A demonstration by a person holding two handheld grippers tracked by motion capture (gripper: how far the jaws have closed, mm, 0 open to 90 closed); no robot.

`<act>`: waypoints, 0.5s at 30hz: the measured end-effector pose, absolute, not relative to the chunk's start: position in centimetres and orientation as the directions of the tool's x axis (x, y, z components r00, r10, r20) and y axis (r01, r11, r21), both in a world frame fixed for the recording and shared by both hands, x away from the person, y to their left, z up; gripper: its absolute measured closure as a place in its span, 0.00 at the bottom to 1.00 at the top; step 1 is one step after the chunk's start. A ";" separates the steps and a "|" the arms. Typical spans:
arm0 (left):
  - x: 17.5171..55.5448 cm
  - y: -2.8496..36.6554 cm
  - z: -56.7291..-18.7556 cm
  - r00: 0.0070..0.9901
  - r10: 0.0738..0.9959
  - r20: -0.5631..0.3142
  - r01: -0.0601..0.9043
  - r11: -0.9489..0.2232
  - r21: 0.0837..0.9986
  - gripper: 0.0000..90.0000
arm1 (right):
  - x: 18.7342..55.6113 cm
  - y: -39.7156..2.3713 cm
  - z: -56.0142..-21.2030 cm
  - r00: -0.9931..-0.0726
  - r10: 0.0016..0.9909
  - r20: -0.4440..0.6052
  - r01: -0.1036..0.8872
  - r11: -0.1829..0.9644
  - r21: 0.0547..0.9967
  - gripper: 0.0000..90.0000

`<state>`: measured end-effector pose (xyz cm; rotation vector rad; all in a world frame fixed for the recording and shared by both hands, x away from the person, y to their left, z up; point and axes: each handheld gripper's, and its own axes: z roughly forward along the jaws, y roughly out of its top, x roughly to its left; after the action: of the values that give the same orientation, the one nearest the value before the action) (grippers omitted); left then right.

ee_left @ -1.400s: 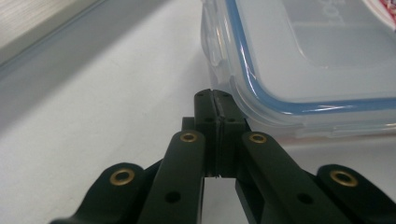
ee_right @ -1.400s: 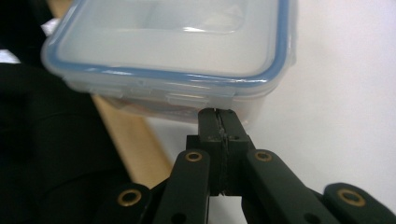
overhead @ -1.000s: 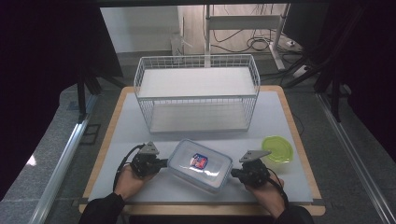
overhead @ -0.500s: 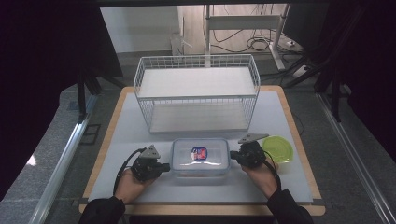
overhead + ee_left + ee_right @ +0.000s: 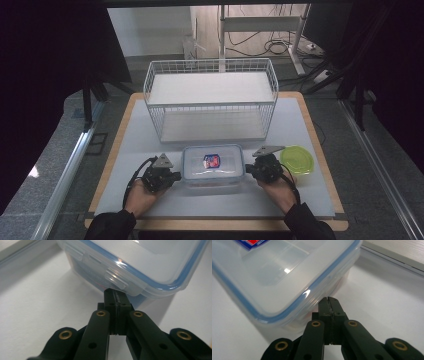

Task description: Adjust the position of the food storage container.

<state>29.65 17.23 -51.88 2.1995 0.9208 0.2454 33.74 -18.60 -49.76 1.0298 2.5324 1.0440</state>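
A clear plastic food box with a blue-sealed lid and a red and blue label lies on the white table mat, square to the table's front edge. My left gripper is shut, its tips against the box's left end, under a lid clip. My right gripper is shut too and touches the box's right end, just below the lid rim. Nothing is pinched between either pair of jaws; the box sits between the two grippers.
A white wire basket stands behind the box in the middle of the table. A green lidded round container sits just right of my right hand. The mat's wooden border runs along the front edge.
The box has turned from a slant to lie square to the table. My right gripper has moved up and a little left with its end; the left gripper has stayed put.
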 end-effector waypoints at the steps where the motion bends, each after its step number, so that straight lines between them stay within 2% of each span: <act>1: 29.7 17.3 -51.9 0.725 0.681 -0.103 0.545 -0.475 0.691 1.00 | 33.6 -18.6 -49.7 -0.735 0.676 0.055 0.522 0.513 0.682 1.00; 4: 29.7 17.4 -51.8 0.724 0.681 -0.109 0.548 -0.472 0.690 0.98 | 33.4 -18.6 -49.6 -0.743 0.666 0.062 0.523 0.520 0.675 1.00; 7: 29.4 17.9 -51.5 0.721 0.687 -0.091 0.539 -0.473 0.697 0.85 | 32.9 -19.1 -49.1 -0.746 0.664 0.044 0.507 0.524 0.684 0.94; 9: 29.1 18.5 -51.3 0.718 0.691 -0.086 0.531 -0.464 0.709 0.74 | 32.5 -19.8 -48.7 -0.745 0.666 0.035 0.491 0.511 0.706 0.86; 11: 28.7 19.1 -51.2 0.715 0.694 -0.080 0.522 -0.455 0.721 0.58 | 32.2 -20.7 -48.2 -0.739 0.674 0.028 0.480 0.496 0.723 0.78; 14: 28.0 19.7 -51.2 0.721 0.691 -0.061 0.503 -0.460 0.731 0.34 | 32.0 -21.6 -47.8 -0.739 0.673 0.040 0.466 0.466 0.752 0.61; 15: 28.0 19.7 -51.2 0.721 0.691 -0.061 0.503 -0.460 0.731 0.29 | 32.0 -21.6 -47.8 -0.739 0.673 0.040 0.466 0.466 0.752 0.61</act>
<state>28.01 19.70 -51.21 2.1582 0.9010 0.3137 32.02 -21.60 -47.85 0.9766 2.4552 1.1375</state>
